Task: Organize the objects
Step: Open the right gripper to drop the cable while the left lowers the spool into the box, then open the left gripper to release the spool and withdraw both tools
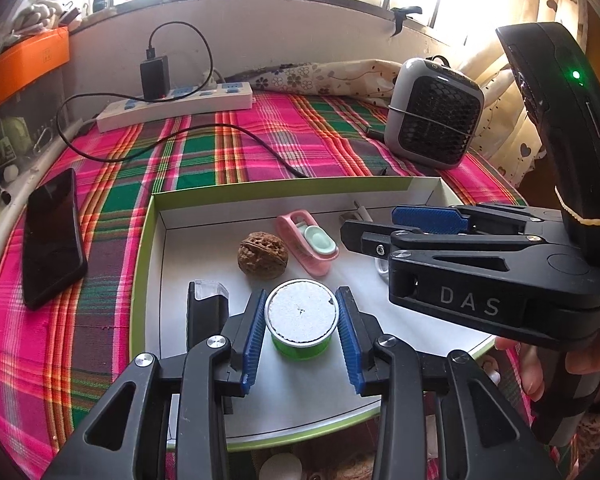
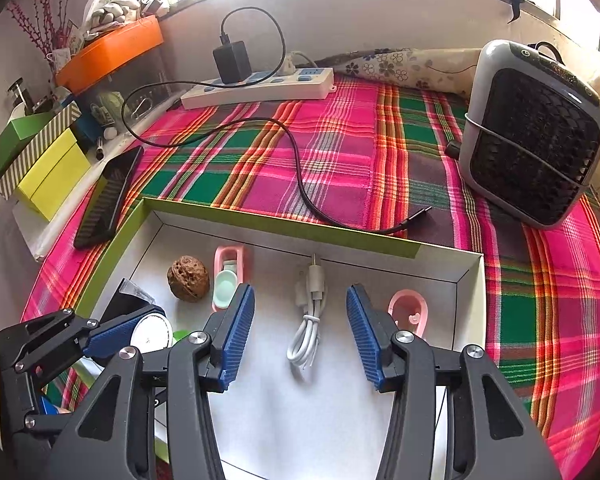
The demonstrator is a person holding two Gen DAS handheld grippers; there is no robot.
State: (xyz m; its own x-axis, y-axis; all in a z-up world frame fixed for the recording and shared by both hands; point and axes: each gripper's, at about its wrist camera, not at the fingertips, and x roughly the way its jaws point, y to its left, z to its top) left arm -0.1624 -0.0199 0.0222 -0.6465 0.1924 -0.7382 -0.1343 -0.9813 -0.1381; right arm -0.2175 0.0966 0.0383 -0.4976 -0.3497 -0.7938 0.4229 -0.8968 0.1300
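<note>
The left tongs [image 1: 302, 334] are sitting low inside a shallow white tray [image 1: 156, 264] with a lime-green rim, their blue pads [image 1: 252, 340] bracketing a small green tub [image 1: 301, 323] with a white foil lid. The pads are standing right at the tub's sides; whether they are actually pressing it or just flanking it, I cannot tell. The tub is resting on the tray floor near the front edge.

Just behind the tub a walnut [image 1: 263, 255] is lying on the tray floor, and beside it a pink clip-like case [image 1: 308, 242] with a mint-green insert is lying at a slant. A small dark block with a clear cap [image 1: 207, 312] is standing to the left of the tongs.

The right tongs [image 2: 300, 334] are hovering over the right half of the same tray, spread wide and holding nothing. Between their pads, on the tray floor, a coiled white cable [image 2: 308, 320] is lying with its plug pointing toward the far wall. A second pink piece [image 2: 408, 312] is peeking out just past the right pad.

The tray is sitting on a counter covered by a pink and green plaid cloth [image 2: 340, 168]. A black phone [image 1: 52, 240] is lying left of the tray, a white power strip [image 1: 176, 106] with a black charger is running along the back, and a small grey fan [image 2: 536, 132] is standing at the right.
</note>
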